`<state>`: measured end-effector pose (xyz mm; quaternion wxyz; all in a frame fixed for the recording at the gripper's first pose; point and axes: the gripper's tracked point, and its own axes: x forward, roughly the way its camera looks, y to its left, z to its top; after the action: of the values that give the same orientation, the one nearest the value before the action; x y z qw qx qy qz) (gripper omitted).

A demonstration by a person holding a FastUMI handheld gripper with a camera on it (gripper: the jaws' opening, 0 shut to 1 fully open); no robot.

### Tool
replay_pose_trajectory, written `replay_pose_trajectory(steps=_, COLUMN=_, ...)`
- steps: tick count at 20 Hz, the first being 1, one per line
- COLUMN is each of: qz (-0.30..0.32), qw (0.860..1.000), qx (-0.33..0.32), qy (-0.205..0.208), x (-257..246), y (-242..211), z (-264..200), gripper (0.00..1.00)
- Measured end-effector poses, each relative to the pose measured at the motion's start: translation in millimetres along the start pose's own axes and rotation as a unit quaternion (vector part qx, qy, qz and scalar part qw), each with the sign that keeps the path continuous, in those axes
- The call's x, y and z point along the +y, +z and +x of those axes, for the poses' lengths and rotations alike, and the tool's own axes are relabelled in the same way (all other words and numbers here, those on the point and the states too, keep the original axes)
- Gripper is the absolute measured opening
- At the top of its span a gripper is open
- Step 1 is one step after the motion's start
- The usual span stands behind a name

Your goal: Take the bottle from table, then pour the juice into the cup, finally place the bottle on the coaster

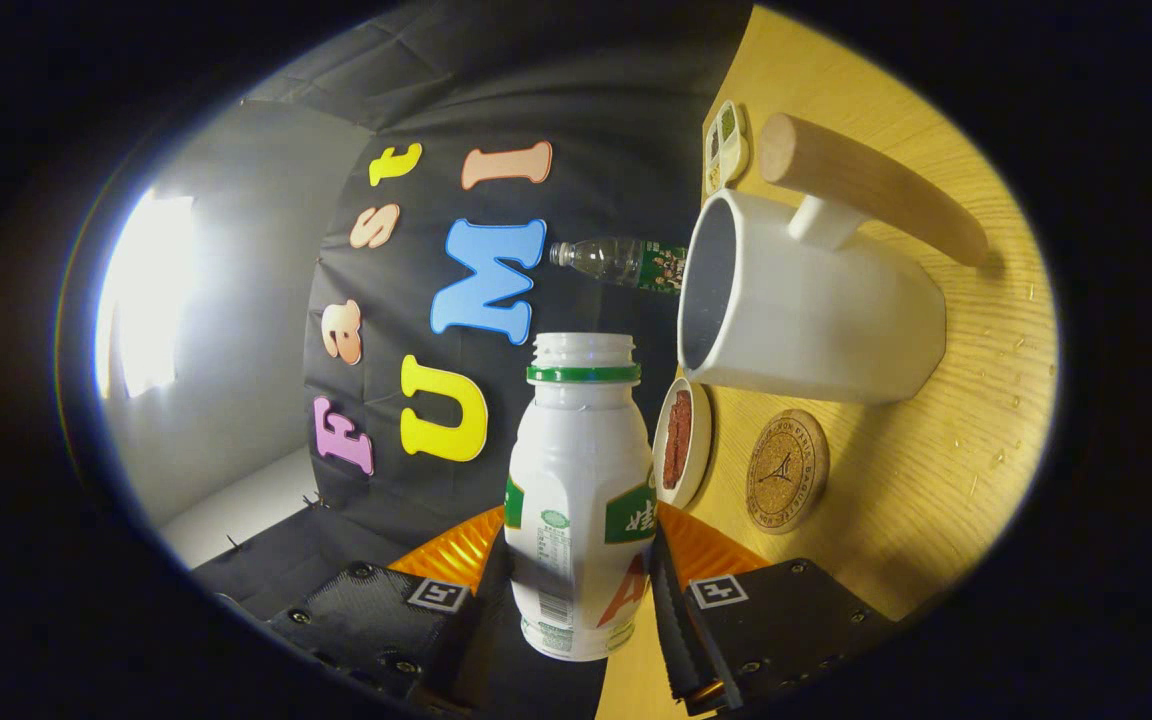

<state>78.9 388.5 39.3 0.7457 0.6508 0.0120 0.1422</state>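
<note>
The fingers [576, 610] were pinched on the bottle's [576, 500] lower body, one on each side, spread only to its width. Its open neck pointed toward 12 o'clock; cup [816, 320] at 1 o'clock, coaster [786, 470] beside it on the desk [936, 480].

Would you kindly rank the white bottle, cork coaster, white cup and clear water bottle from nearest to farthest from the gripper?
1. White bottle: clamped between the gripper fingers.
2. Cork coaster: just ahead, on the table.
3. White cup: beyond the coaster.
4. Clear water bottle: farthest, by the wall.
</note>
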Motion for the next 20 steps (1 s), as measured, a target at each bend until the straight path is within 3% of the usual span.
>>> replay_pose_trajectory(steps=20, qz=0.103, qw=0.994, qx=-0.017, qy=0.032, x=7.5, y=2.6, z=2.5, gripper=0.65)
